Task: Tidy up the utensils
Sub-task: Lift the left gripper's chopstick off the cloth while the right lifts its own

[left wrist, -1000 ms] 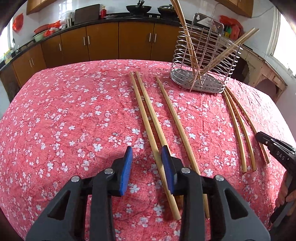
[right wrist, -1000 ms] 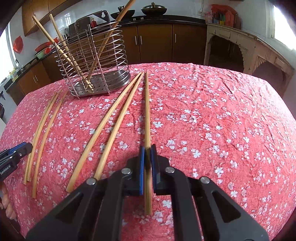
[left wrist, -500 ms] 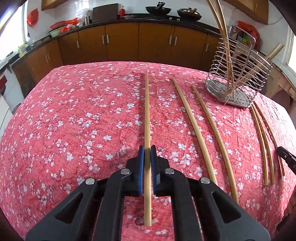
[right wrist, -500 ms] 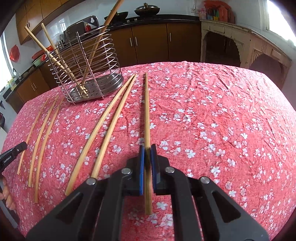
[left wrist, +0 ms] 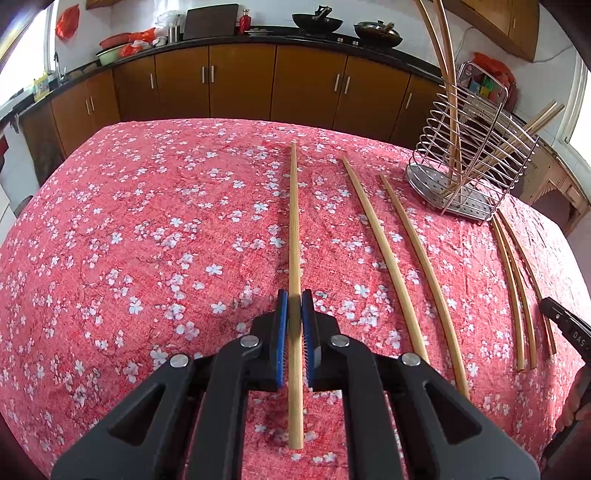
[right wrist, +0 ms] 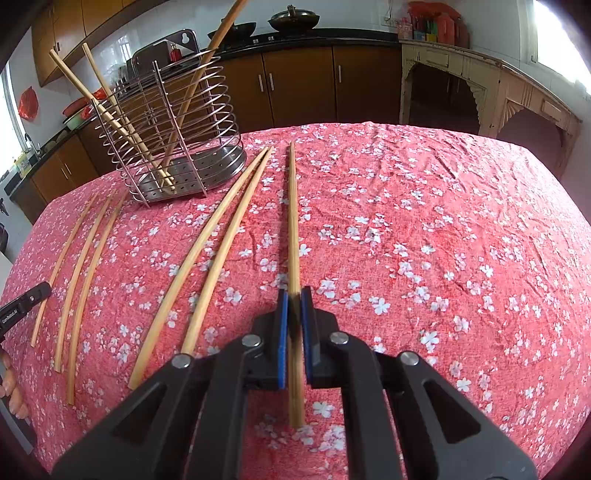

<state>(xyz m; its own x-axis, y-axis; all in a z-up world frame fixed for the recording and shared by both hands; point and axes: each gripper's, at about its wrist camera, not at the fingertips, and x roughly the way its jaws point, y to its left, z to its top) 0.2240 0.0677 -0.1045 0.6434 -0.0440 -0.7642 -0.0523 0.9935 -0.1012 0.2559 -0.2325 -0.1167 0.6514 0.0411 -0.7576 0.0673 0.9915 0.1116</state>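
Below, the left wrist view shows the left gripper (left wrist: 294, 325) with its blue pads (left wrist: 282, 332) pinching a bamboo chopstick (left wrist: 294, 229), which runs straight ahead from the jaws over the red floral tablecloth (left wrist: 147, 240); its butt end projects back under the gripper body. Two loose chopsticks (left wrist: 399, 258) lie just right of the held one, and three more chopsticks (left wrist: 517, 280) lie farther right. At the far right of the gripper stands the wire utensil holder (left wrist: 469, 162) with several chopsticks leaning inside. The tip of the right gripper (left wrist: 565, 328) shows at the right edge only.

Only the left view shows the cupboards and worktop with two woks (left wrist: 343, 25) behind the table; the holder appears here from its narrow side.

The right wrist view shows the right gripper (right wrist: 294, 325), pads pressed on a second bamboo chopstick (right wrist: 293, 221) that also points straight ahead. The pair of loose chopsticks (right wrist: 207, 266) lies immediately to its left, the set of three (right wrist: 85, 266) farther left, and the holder (right wrist: 177, 140) ahead and left. This view alone shows the pale carved side table (right wrist: 491, 88) to the right and the left gripper's black tip (right wrist: 26, 302) at the left edge, with fingertips (right wrist: 14, 391) below it.

All chopsticks are plain, pale, slender and tapered; fisheye distortion bows those off centre.
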